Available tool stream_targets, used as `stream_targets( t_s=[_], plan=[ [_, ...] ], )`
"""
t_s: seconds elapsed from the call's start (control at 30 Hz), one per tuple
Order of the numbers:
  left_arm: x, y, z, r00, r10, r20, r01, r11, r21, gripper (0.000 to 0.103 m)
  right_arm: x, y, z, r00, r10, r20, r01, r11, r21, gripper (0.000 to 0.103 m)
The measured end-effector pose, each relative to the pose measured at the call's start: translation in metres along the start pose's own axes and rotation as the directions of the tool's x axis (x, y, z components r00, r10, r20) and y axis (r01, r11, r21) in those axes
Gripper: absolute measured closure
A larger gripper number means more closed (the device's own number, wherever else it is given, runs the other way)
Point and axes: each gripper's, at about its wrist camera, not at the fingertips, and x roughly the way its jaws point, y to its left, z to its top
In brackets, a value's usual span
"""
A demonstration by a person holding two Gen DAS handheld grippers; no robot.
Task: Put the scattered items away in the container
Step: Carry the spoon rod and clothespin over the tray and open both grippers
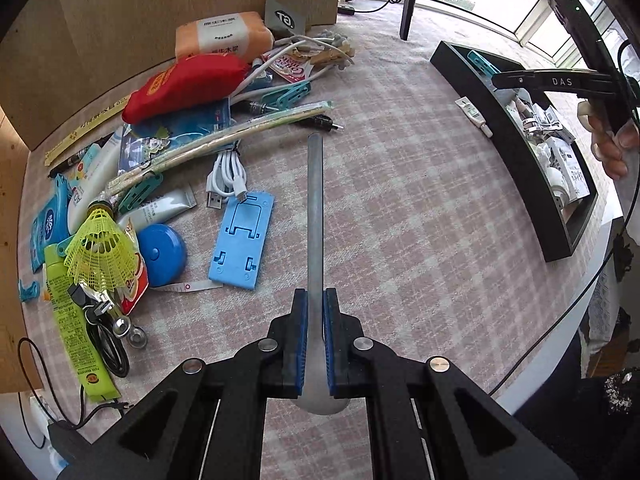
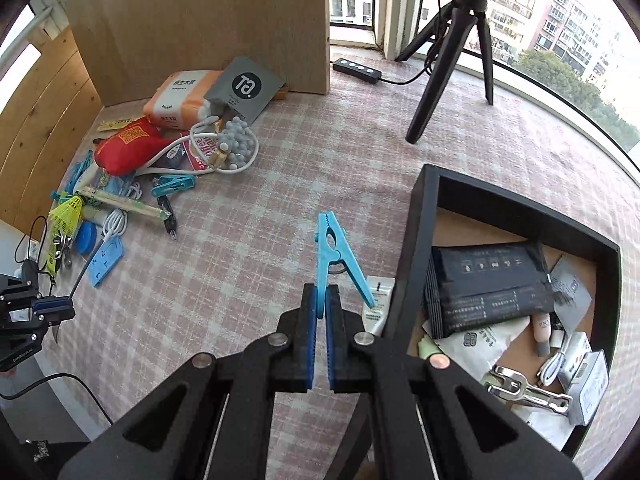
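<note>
L gripper (image 1: 316, 312) jaws clamped on metal spoon (image 1: 315, 216): bowel end sits behind the pads, handle's long axis runs straight ahead out of the jaws, over the checked cloth (image 1: 400, 220). R gripper (image 2: 320, 308) jaws clamped on one leg of blue clothespin (image 2: 330, 256); its toothed tip points fwd-up from the jaws, other leg splays right. Black container (image 2: 408, 248) just right of R jaws.

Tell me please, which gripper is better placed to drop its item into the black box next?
Probably right. The right gripper, holding a blue clothespin, is right beside the black box. The left gripper, holding a metal spoon, is farther away.
</note>
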Motion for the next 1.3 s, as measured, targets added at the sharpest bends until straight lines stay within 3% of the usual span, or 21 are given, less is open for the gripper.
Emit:
stream_targets(
  t_s=[0.23,0.6,0.9,0.93,0.97,1.0,1.03,1.3],
  plan=[
    [-0.015,-0.061,0.034,0.998,0.021,0.055,-0.025,0.997,0.073,0.096,-0.042,-0.062,-0.045,0.997,-0.062,0.040,0.056,0.991,0.122,0.099],
    [0.004,-0.212,0.099,0.990,-0.108,0.092,0.093,0.984,0.152,0.096,-0.085,-0.163,-0.117,0.993,-0.114,0.025,0.107,0.972,0.208,0.099],
    [0.013,-0.300,0.136,0.978,-0.167,0.122,0.144,0.974,0.177,0.095,-0.097,-0.206,-0.141,0.991,-0.131,0.034,0.121,0.967,0.225,0.098],
    [0.014,-0.305,0.140,0.978,-0.162,0.131,0.140,0.977,0.162,0.093,-0.098,-0.208,-0.141,0.991,-0.128,0.046,0.115,0.969,0.221,0.094],
    [0.017,-0.309,0.144,0.981,-0.149,0.124,0.130,0.980,0.151,0.074,-0.098,-0.210,-0.141,0.991,-0.130,0.038,0.118,0.967,0.226,0.077],
    [0.019,-0.312,0.147,0.984,-0.140,0.114,0.123,0.982,0.143,0.052,-0.098,-0.213,-0.141,0.991,-0.131,0.025,0.121,0.963,0.240,0.066],
    [0.019,-0.313,0.148,0.983,-0.135,0.125,0.119,0.984,0.134,0.050,-0.099,-0.216,-0.142,0.991,-0.133,0.027,0.122,0.959,0.257,0.050],
    [0.015,-0.290,0.138,0.986,-0.065,0.150,0.053,0.995,0.079,0.054,-0.100,-0.210,-0.132,0.992,-0.117,0.050,0.103,0.967,0.234,0.049]
  ],
)
